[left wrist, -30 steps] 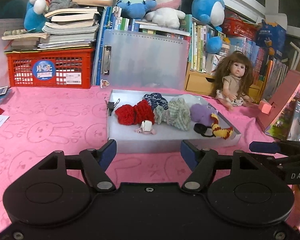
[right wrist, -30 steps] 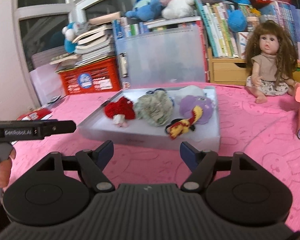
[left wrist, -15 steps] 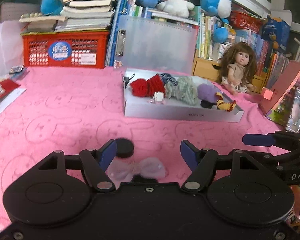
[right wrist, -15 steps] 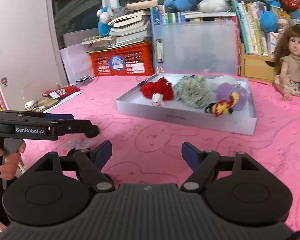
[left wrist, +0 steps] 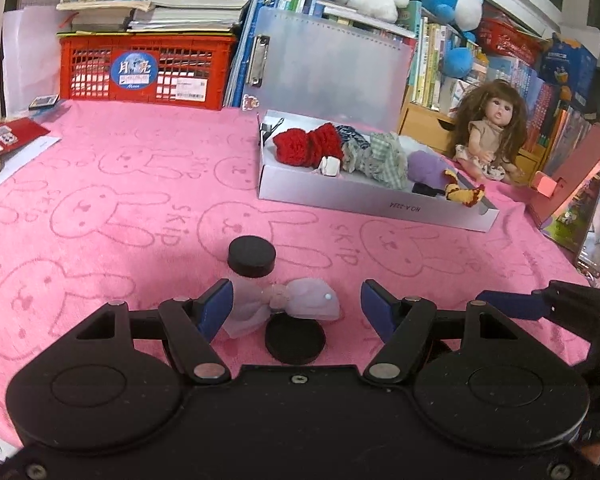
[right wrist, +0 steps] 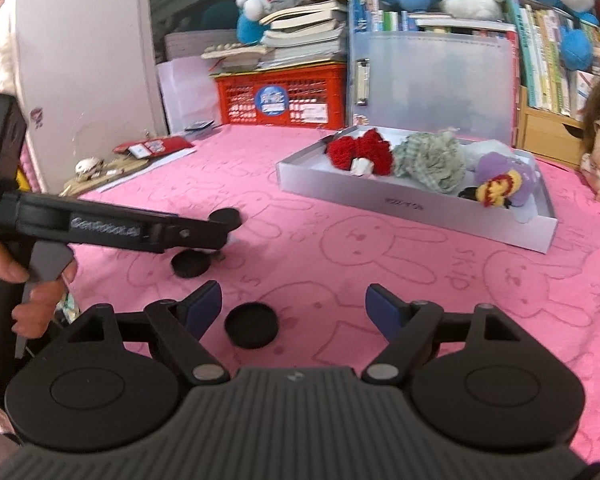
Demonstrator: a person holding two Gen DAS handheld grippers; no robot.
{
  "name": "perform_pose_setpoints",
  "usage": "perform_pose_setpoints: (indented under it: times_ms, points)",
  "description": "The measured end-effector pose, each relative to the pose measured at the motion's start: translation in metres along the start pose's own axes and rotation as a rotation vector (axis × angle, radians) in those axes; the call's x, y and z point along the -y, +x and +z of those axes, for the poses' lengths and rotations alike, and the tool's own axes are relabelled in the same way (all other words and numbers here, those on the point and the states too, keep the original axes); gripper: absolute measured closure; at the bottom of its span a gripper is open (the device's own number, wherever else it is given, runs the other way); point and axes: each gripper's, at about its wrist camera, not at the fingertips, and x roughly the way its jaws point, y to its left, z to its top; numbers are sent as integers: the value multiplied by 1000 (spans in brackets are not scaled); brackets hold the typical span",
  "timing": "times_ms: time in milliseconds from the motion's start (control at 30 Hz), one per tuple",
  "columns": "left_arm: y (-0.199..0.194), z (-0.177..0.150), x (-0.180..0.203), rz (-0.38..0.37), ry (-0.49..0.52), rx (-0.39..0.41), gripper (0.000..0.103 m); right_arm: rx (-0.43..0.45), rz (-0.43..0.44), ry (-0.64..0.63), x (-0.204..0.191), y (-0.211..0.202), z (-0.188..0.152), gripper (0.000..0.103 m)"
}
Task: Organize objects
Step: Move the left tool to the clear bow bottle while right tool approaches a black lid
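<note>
Our left gripper [left wrist: 296,306] fingers apart, gripping nothing; pale lilac bow [left wrist: 300,300] and black-capped jar [left wrist: 251,258] on pink towel [left wrist: 100,200] between them. Our right gripper [right wrist: 294,306] jaws opening, loose black lid [right wrist: 251,325] lying between. Beyond, white tray [left wrist: 364,200] holding knitted scrunchies [left wrist: 308,150].

Right gripper [right wrist: 293,306] opening, black lid [right wrist: 251,325] between

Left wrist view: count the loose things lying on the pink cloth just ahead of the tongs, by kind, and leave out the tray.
Clear jar with a black cap: 1
Loose black lid: 1
Pale purple bow: 1
Total: 3
</note>
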Motion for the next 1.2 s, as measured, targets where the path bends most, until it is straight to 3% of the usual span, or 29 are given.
perform_pose_setpoints:
  times_ms: [67, 167, 667, 933, 1200]
  points:
    - [1, -1, 1, 11, 4, 11, 33, -4, -1, -20, -5, 2, -2, 16]
    - [1, -2, 2, 39, 12, 35, 18, -8, -7, -45, -9, 3, -5, 16]
    - [11, -6, 5, 63, 7, 23, 11, -21, -17, -73, -18, 7, -14, 15]
    - [12, -13, 15, 79, 84, 28, 17, -12, 11, -80, -21, 7, -14, 15]
    - [11, -13, 15, 92, 87, 38, 36, -8, 16, -80, -22, 5, -15, 18]
